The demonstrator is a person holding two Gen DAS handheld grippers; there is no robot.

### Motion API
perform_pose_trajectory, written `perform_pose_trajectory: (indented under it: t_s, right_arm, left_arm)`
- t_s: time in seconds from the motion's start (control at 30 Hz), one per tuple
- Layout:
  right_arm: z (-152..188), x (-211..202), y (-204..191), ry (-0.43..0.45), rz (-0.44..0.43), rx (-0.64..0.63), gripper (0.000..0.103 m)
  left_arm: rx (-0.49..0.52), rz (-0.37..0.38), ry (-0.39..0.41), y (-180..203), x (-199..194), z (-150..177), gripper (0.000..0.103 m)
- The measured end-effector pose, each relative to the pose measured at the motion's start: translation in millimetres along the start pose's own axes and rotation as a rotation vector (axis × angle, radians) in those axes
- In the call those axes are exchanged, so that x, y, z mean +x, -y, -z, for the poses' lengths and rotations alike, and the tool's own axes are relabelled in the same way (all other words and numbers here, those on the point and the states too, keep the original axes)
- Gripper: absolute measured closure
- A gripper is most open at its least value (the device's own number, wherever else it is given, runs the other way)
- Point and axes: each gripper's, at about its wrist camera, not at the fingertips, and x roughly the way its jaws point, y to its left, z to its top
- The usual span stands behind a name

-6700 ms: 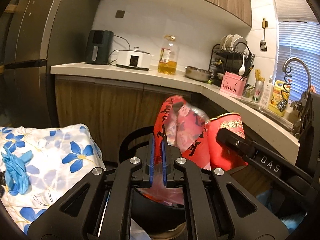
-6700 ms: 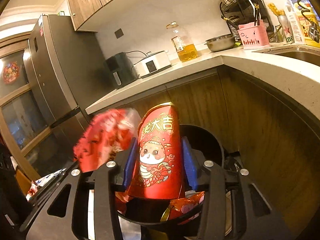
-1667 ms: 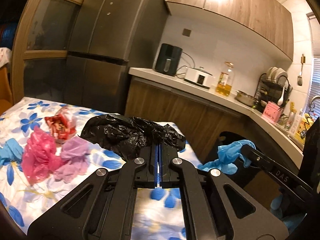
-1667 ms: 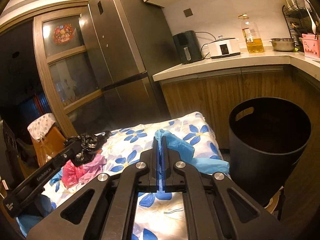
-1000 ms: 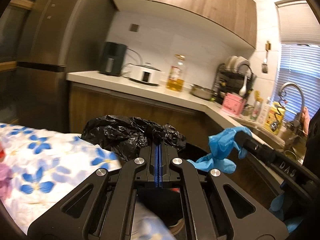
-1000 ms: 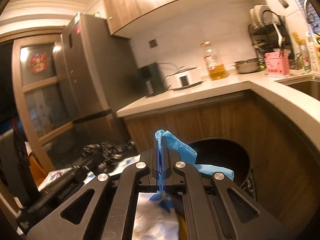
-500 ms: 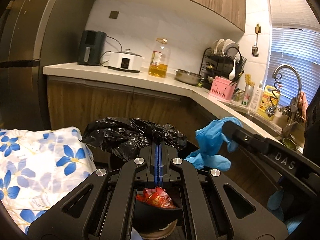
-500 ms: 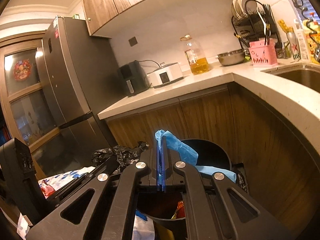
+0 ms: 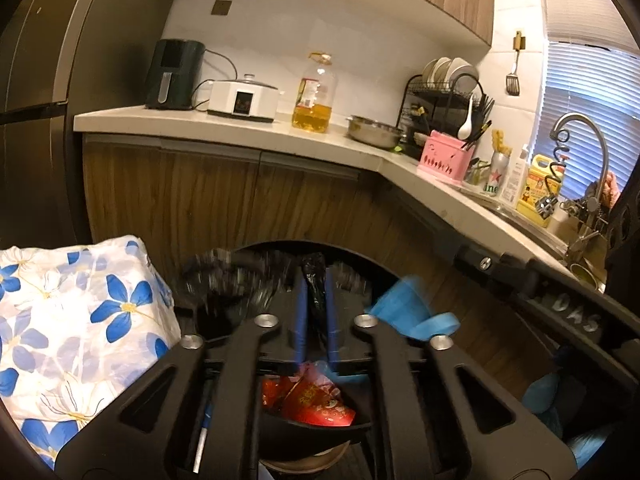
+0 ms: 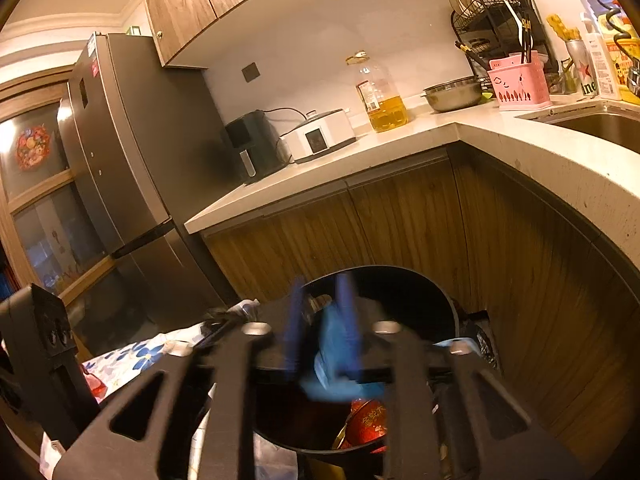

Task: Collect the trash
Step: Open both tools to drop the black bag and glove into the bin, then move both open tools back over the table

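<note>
While both hand-held grippers hang over the bin (image 10: 448, 300), the left one (image 9: 316, 316) is spread slightly with the black bag (image 9: 240, 276) slipping between its fingers, and the right one (image 10: 320, 320) is parted around the blue glove (image 10: 332, 352). Judged best practice: open fully and stay above the rim until each piece drops onto the red wrappers (image 9: 316, 400).

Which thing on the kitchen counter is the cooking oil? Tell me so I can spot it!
Find the long pale counter under the wooden cupboards. Past the dark air fryer and the white cooker stands the oil bottle. It is the only tall, see-through thing there, with golden liquid filling its bottom part.
</note>
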Motion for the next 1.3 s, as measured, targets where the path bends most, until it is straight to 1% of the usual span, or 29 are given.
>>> perform_pose_trajectory:
  t_s: [0.07, 0.1, 0.13, 0.17, 0.2, 0.23, 0.27, 0.37, 0.4, 0.47, 0.6, 0.67, 0.73, 0.87, 0.93, 1.0, 1.17, 1.3]
  right_arm:
    - [0.7, -1.0, 1.5, 0.0, 0.005, 0.004, 0.072]
    - [1.1, -2.0, 2.5, -0.001, 0.008, 0.009, 0.071]
    - [1.1, -2.6, 3.4, -0.001, 0.009, 0.013, 0.068]
    - [1.5, -3.7, 3.8, 0.0, 0.011, 0.016, 0.066]
    - [2.1, -6.1, 3.7, 0.003, 0.016, 0.017, 0.062]
    - [2.4, -7.5, 3.7, 0.006, 0.018, 0.017, 0.058]
    - [2.8, -9.4, 3.1, 0.008, 0.02, 0.017, 0.057]
    - [3.9, -15.2, 0.8, 0.013, 0.021, 0.021, 0.045]
    - [4.6, -17.5, -0.8, 0.016, 0.023, 0.021, 0.039]
    - [6.5, -19.9, -4.3, 0.011, 0.026, 0.012, 0.037]
    - [13.8, -24.7, -15.8, -0.005, 0.062, -0.021, 0.028]
    - [18.3, -28.2, -24.2, -0.008, 0.086, -0.058, 0.028]
    - [23.5, -33.6, -31.0, -0.005, 0.106, -0.091, 0.024]
    - [36.1, -48.0, -42.6, -0.002, 0.124, -0.125, 0.022]
    - [42.7, -53.9, -50.8, -0.005, 0.125, -0.142, 0.022]
    - [48.6, -59.4, -59.0, -0.006, 0.124, -0.164, 0.021]
    - [67.6, -75.0, -91.0, -0.013, 0.123, -0.234, 0.02]
    - [83.0, -85.2, -119.8, -0.023, 0.101, -0.287, 0.019]
  left_arm:
    - [-0.004, -0.006, 0.0, -3.5, 0.3, 1.9, 0.064]
    - [-0.009, -0.007, 0.0, -4.6, -0.2, 2.8, 0.06]
    - [-0.02, -0.011, 0.0, -7.6, -0.9, 3.6, 0.054]
    - [-0.027, -0.011, 0.0, -10.1, -1.8, 4.1, 0.049]
    - [-0.035, -0.019, 0.003, -13.7, -3.5, 4.8, 0.046]
    - [-0.041, -0.027, 0.006, -16.2, -5.2, 5.4, 0.041]
    - [-0.049, -0.03, 0.006, -19.1, -7.1, 5.9, 0.038]
    - [-0.074, -0.044, 0.008, -28.2, -16.7, 7.9, 0.03]
    - [-0.08, -0.049, 0.015, -30.8, -22.8, 8.5, 0.029]
    - [-0.078, -0.063, 0.028, -32.1, -32.8, 8.3, 0.026]
    - [-0.052, -0.139, 0.063, -34.6, -62.9, 13.6, 0.018]
    - [-0.042, -0.177, 0.076, -36.4, -77.5, 16.1, 0.014]
    - [-0.036, -0.21, 0.089, -40.8, -94.8, 19.6, 0.012]
    - [-0.074, -0.269, 0.111, -56.6, -130.7, 28.5, 0.008]
    - [-0.097, -0.288, 0.115, -63.6, -146.7, 33.6, 0.008]
    - [-0.111, -0.324, 0.121, -70.3, -165.5, 40.5, 0.008]
    - [-0.115, -0.409, 0.115, -81.8, -203.8, 54.4, 0.007]
    - [-0.133, -0.463, 0.116, -93.6, -236.9, 65.9, 0.007]
